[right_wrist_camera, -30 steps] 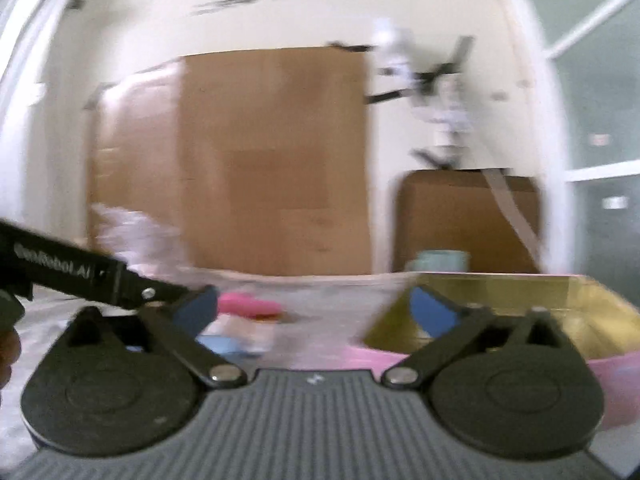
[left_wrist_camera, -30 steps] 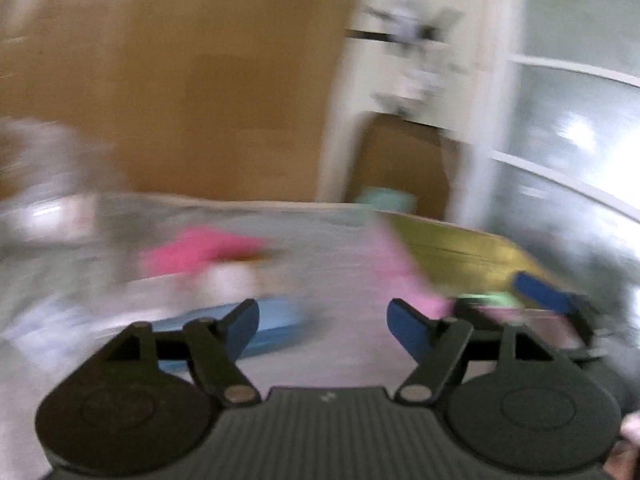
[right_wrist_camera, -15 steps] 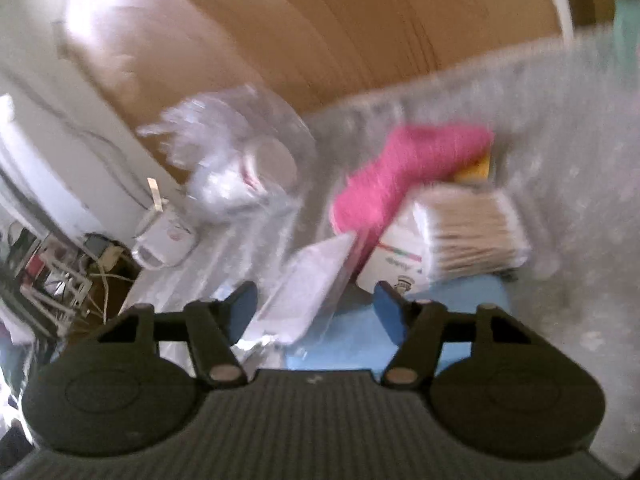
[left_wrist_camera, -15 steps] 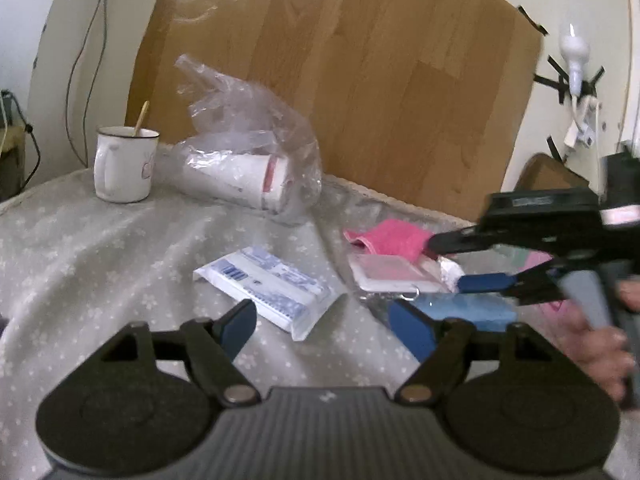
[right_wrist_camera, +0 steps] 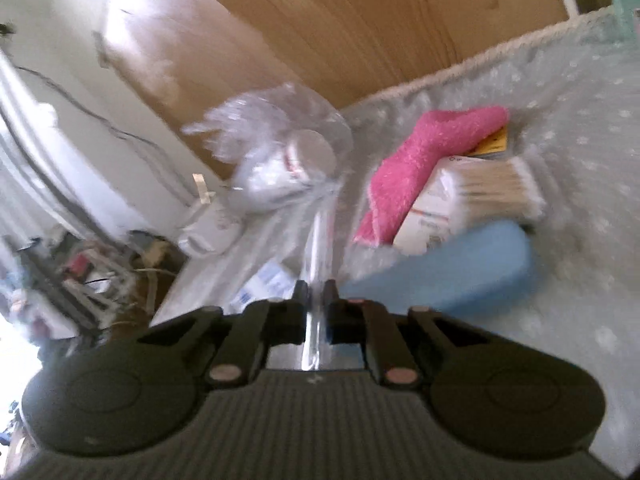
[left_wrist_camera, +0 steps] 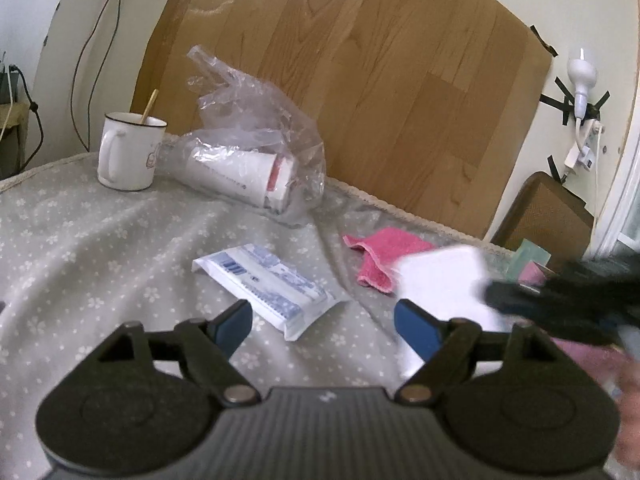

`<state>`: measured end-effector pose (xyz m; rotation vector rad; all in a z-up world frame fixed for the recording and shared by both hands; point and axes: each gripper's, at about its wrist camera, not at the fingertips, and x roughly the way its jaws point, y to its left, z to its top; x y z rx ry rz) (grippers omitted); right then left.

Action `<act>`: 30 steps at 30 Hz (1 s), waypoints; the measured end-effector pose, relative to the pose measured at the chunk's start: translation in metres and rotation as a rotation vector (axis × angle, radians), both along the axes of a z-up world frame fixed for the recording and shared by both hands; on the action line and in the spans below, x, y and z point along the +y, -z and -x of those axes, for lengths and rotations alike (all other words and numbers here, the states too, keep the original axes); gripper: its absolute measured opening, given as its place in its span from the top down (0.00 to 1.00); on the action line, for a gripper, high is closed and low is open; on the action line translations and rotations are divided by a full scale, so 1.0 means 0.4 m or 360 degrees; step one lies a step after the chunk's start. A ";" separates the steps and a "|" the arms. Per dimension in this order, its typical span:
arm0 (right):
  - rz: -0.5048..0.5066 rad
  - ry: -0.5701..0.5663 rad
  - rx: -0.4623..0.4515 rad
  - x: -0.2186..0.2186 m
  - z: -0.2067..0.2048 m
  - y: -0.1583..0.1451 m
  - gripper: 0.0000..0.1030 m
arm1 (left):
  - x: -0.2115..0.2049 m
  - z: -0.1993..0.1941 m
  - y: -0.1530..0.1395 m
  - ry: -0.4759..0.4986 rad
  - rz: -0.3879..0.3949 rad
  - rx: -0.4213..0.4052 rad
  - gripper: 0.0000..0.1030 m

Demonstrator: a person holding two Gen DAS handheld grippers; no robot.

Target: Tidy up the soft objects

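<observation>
**Entry: thin clear packet in a closing pinch**

Risk: right gripper [right_wrist_camera: 316, 292] is closing on a clear flat packet [right_wrist_camera: 318, 240], pinched by its edge; it may slip out or sag. Left gripper [left_wrist_camera: 322, 320] is opening, empty.

Location: pink cloth [left_wrist_camera: 384, 254] lies right of the blue-printed pack [left_wrist_camera: 266, 284]; mug [left_wrist_camera: 128, 152] and plastic bag [left_wrist_camera: 256, 160] behind it.

Surface: desk [left_wrist_camera: 80, 248] under grey floral cloth, wood panel behind.

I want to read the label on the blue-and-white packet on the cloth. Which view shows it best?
The left wrist view: the blue-and-white packet lies whole and fairly sharp. The right wrist view shows only a blurred corner.
</observation>
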<state>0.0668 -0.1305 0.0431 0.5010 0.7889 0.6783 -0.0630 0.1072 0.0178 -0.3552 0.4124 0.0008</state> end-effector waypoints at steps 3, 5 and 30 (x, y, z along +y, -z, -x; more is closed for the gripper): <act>-0.0095 0.0016 0.0028 -0.094 0.104 0.005 0.90 | 0.001 -0.010 0.002 0.0054 0.0018 0.0053 0.22; -0.0082 0.0067 0.0034 -0.138 0.157 0.021 0.90 | -0.011 -0.016 0.002 0.0093 0.0001 0.0091 0.22; 0.0855 -0.0076 -0.0764 -0.061 0.385 0.154 0.29 | -0.454 0.006 0.000 0.0892 -0.0193 0.0449 0.33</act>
